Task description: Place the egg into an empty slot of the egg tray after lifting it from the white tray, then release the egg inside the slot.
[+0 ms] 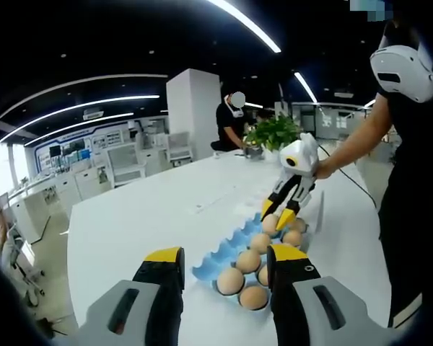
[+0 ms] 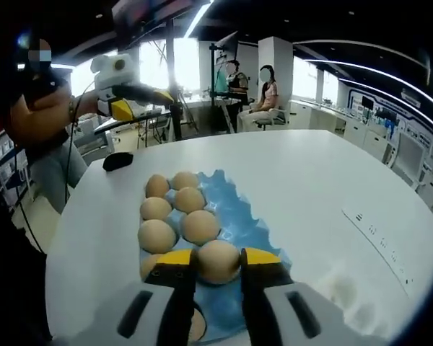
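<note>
A blue egg tray lies on the white table and holds several brown eggs. In the left gripper view my right gripper hangs over the tray's far end, an egg at its yellow tips. The right gripper view has that egg pinched between the two jaws of my right gripper, low over the tray. My left gripper stands open at the tray's near end with nothing between its jaws. From the other side, the left gripper hovers above the table's far left edge, held by a hand.
A small black object lies on the table beyond the tray. A potted plant stands at the table's far edge. The person holding the grippers stands at the right. Other people sit at the back.
</note>
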`<state>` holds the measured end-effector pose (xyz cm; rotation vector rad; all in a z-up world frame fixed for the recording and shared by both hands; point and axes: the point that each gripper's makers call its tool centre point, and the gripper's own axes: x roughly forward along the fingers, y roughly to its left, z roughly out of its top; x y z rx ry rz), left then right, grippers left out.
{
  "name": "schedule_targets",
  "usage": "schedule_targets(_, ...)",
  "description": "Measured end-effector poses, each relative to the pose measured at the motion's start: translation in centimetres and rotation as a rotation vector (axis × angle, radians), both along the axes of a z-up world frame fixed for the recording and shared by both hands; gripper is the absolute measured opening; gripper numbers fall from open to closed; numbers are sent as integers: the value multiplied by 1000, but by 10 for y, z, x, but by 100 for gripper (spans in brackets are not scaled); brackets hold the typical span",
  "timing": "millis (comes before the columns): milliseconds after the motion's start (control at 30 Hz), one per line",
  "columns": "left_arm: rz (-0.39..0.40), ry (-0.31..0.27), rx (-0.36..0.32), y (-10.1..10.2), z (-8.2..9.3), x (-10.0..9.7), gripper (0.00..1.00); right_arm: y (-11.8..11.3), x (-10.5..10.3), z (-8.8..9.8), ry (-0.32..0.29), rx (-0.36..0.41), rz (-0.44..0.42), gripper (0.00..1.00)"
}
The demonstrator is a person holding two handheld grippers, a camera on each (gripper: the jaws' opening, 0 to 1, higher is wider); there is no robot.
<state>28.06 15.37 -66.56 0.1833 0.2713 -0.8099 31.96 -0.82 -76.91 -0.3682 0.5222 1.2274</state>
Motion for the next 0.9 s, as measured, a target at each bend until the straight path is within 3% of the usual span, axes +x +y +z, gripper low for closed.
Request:
schedule_targets(600, 4, 3, 3, 4, -2, 0, 46, 6, -2, -10, 16, -25, 24, 24)
schedule_targets(900, 0, -1, -1, 2, 0, 0, 46, 6, -2, -11, -7, -24, 44, 25)
